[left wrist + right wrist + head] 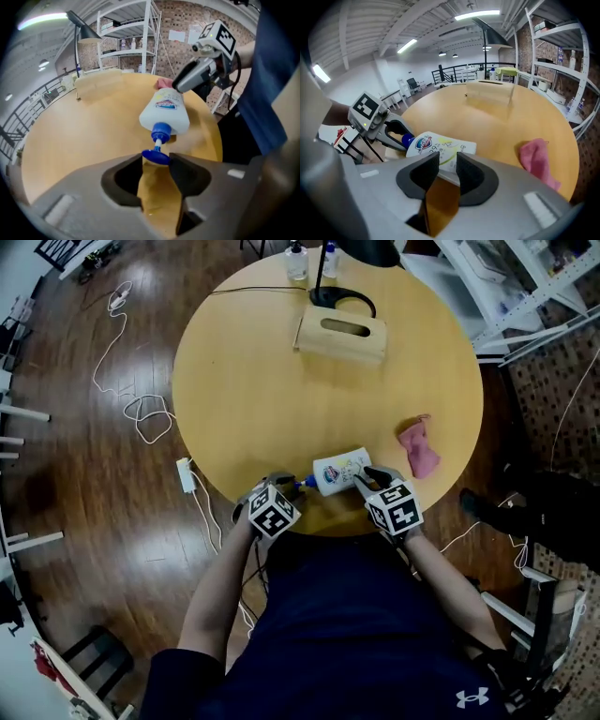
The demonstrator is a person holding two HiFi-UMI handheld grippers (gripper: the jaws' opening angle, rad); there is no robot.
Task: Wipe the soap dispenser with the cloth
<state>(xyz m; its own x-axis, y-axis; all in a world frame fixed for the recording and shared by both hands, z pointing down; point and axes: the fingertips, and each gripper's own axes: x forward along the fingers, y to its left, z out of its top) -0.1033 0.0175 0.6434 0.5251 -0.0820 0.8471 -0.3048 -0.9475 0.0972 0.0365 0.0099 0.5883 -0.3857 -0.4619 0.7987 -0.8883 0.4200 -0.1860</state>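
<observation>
The white soap dispenser [339, 471] lies on its side near the front edge of the round wooden table [253, 381], blue pump pointing left. My left gripper [296, 487] has its jaw tips [157, 159] against the blue pump head [156, 157], one on each side. The bottle body [165, 110] stretches away from it. My right gripper [363, 476] is at the bottle's other end, jaws [447, 161] set close on the bottom edge of the dispenser [440, 145]. The pink cloth [419, 448] lies crumpled on the table to the right, untouched; the pink cloth [536, 159] shows beside my right gripper.
A wooden tissue box [340, 334] and a black lamp base [342, 301] stand at the table's far side, with two small bottles [296, 261] behind them. White cables [141, 413] and a power adapter [186, 474] lie on the floor at left. Shelving [562, 56] stands on the right.
</observation>
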